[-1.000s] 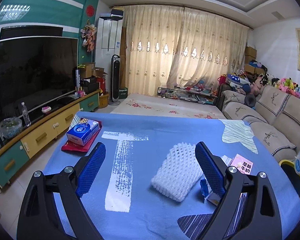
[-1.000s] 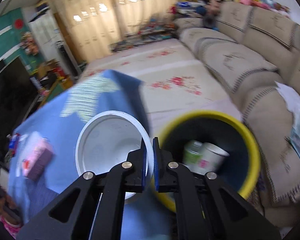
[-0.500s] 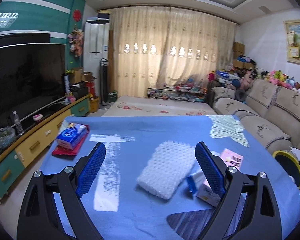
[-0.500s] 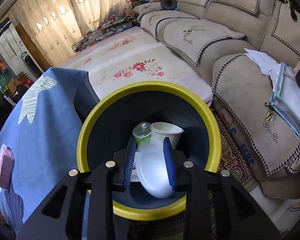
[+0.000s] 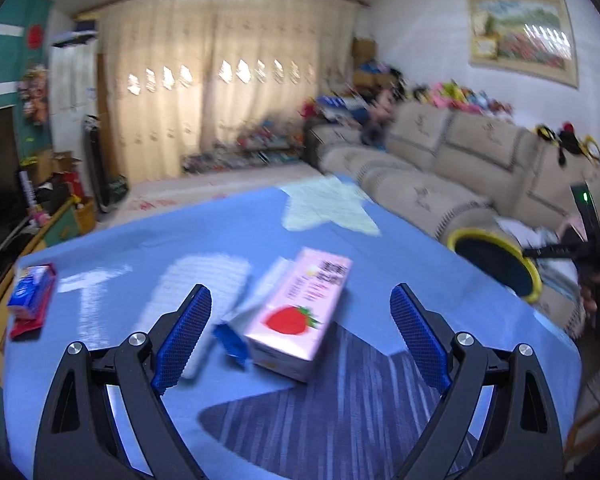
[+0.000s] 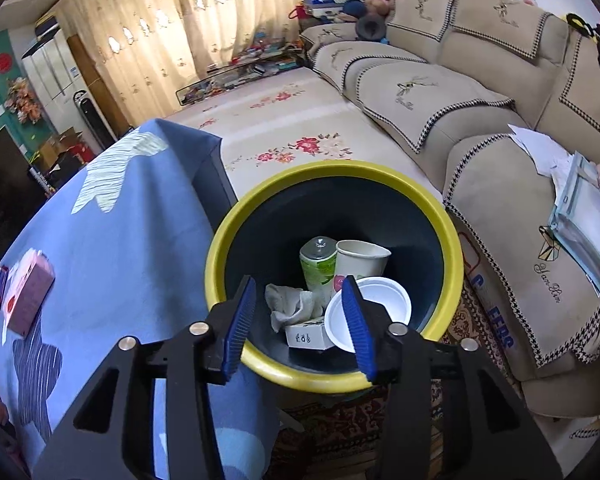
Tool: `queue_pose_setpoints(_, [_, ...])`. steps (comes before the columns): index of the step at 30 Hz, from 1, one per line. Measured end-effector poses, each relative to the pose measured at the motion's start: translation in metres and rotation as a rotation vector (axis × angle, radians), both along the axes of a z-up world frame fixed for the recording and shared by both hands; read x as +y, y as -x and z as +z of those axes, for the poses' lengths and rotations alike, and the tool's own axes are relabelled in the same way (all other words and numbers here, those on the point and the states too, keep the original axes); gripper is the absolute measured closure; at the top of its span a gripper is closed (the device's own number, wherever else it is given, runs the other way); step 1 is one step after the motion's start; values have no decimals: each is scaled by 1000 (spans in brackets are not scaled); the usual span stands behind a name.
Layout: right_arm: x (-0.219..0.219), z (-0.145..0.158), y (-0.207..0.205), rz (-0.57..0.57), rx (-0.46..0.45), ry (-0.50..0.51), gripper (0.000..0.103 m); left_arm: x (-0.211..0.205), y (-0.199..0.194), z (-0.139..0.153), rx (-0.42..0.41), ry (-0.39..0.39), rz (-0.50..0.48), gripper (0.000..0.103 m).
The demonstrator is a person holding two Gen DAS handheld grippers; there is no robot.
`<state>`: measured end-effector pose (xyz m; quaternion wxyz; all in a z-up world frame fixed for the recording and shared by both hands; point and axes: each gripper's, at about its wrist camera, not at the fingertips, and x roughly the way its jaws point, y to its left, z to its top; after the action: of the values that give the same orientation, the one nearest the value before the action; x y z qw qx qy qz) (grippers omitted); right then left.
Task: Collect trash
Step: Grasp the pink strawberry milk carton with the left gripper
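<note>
Left wrist faces table (image 5: 380, 248); right overlooks bin (image 6: 452, 240); both share them.

The bin (image 6: 452, 256) stands on the floor, wedged between the desk's (image 6: 112, 248) right edge and the sofa (image 6: 500, 184), its mouth open from above; inside, a cup (image 6: 360, 260), a can (image 6: 318, 264), a small box (image 6: 308, 334), a crumpled tissue (image 6: 290, 304) and a white lid (image 6: 376, 300) crowd the bottom; on the desk, a pink carton (image 5: 300, 316) lies mid-surface, flanked by a white foam net (image 5: 204, 284); the near right corner stays bare.
</note>
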<state>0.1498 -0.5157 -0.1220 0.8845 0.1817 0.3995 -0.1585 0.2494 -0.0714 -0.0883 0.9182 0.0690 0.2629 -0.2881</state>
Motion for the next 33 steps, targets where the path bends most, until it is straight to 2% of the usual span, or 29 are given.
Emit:
queue_pose_setpoints(5, [1,-5,6,18,-4,-16,58,-29,-19,-14,69,-129,-60,13])
queue_pose_setpoints(8, [-3,-11,8,17,1,-33,58,-35,-30,-16,82,-156,-55,13])
queue_pose_setpoints(17, [-14,-20,8,4,8,-63,58,-45,-52,-32,186,-176,-84,15])
queue_pose_setpoints(22, [-13,-21,9,13,8,-72,58,-50,-49,-33,215,-156,-111,23])
queue_pose_setpoints(26, [-9,-22,6,29,6,-78,57,-61,-50,-35,218,-193,-95,23])
queue_pose_setpoints(31, [-4,-25,2,50,10,-83,57,-76,-64,-38,237,-189,-67,23])
queue_pose_setpoints(33, [-4,-25,2,54,11,-84,57,-83,-66,-37,230,-202,-67,26])
